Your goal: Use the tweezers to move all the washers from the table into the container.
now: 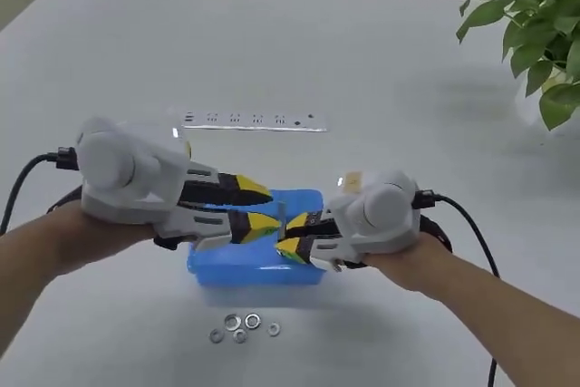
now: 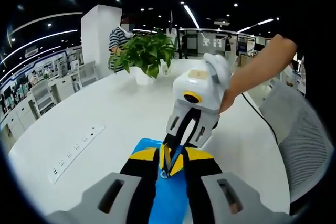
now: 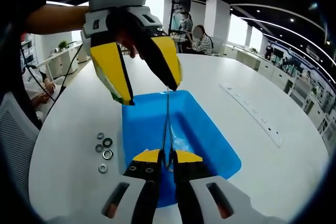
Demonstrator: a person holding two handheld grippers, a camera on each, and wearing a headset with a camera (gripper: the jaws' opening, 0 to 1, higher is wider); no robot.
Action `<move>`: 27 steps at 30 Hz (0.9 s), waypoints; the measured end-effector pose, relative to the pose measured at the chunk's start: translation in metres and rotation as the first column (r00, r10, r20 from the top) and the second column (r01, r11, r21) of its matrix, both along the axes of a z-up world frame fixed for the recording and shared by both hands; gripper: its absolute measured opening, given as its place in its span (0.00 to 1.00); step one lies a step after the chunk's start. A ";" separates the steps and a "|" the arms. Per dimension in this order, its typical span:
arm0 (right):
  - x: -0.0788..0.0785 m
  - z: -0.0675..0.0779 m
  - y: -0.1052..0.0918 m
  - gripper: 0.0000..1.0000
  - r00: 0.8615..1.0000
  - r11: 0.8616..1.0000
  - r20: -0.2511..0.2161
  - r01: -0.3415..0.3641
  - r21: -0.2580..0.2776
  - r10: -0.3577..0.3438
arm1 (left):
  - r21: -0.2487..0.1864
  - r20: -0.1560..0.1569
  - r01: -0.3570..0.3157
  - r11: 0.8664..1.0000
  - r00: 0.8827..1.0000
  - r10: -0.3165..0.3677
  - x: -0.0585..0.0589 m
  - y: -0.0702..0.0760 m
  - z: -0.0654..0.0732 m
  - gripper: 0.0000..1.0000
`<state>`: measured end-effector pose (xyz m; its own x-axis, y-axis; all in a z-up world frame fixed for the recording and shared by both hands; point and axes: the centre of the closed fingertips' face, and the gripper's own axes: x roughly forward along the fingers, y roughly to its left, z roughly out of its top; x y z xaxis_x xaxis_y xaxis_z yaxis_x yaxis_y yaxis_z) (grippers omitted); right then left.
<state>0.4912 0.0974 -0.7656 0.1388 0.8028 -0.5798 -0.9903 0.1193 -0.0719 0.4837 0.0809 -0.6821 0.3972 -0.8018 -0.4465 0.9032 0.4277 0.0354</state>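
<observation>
The right gripper (image 3: 167, 156) clamps the tweezers (image 3: 167, 116) above the blue container (image 3: 199, 137). The left gripper (image 3: 151, 93) holds its jaws apart at their far end, probably to regrip them. 5 washers (image 1: 243, 325) lie on the table (image 1: 362, 70) just beside the container.

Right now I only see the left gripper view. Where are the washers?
Observer: The washers lie on the table, on the person's side of the blue container.
Operator: How many?
Observer: Five, in one little cluster, apart from the container.
Operator: Who's got the tweezers?
Observer: The right gripper; its jaws are shut on the tweezers.
</observation>
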 end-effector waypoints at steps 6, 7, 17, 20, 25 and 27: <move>0.000 0.000 0.000 0.10 1.000 1.000 0.002 -0.010 -0.001 0.010 | 0.015 -0.002 0.013 1.000 1.000 -0.013 0.006 -0.002 -0.004 0.16; 0.000 0.000 0.000 0.10 1.000 1.000 0.002 -0.011 -0.001 0.011 | 0.016 -0.003 0.016 1.000 1.000 -0.016 0.007 -0.002 -0.005 0.15; 0.000 0.000 -0.001 0.10 1.000 1.000 0.005 -0.020 -0.007 0.020 | 0.017 -0.007 0.039 0.999 0.999 -0.039 0.005 -0.005 -0.006 0.08; 0.000 0.000 -0.001 0.10 1.000 1.000 0.006 -0.024 -0.010 0.025 | 0.017 -0.005 0.049 0.999 0.999 -0.049 0.005 -0.006 -0.006 0.08; -0.001 -0.001 -0.002 0.10 0.999 0.999 0.012 -0.033 -0.019 0.033 | 0.015 -0.002 0.066 0.998 0.998 -0.066 0.004 -0.010 -0.007 0.07; 0.000 -0.002 -0.002 0.11 0.999 0.999 0.016 -0.034 -0.022 0.034 | 0.017 0.002 0.067 0.998 0.998 -0.067 0.003 -0.011 -0.007 0.06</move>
<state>0.4908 0.0949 -0.7671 0.1213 0.7945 -0.5950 -0.9924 0.0835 -0.0908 0.4870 0.0701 -0.6890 0.3439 -0.8192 -0.4590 0.9298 0.3653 0.0446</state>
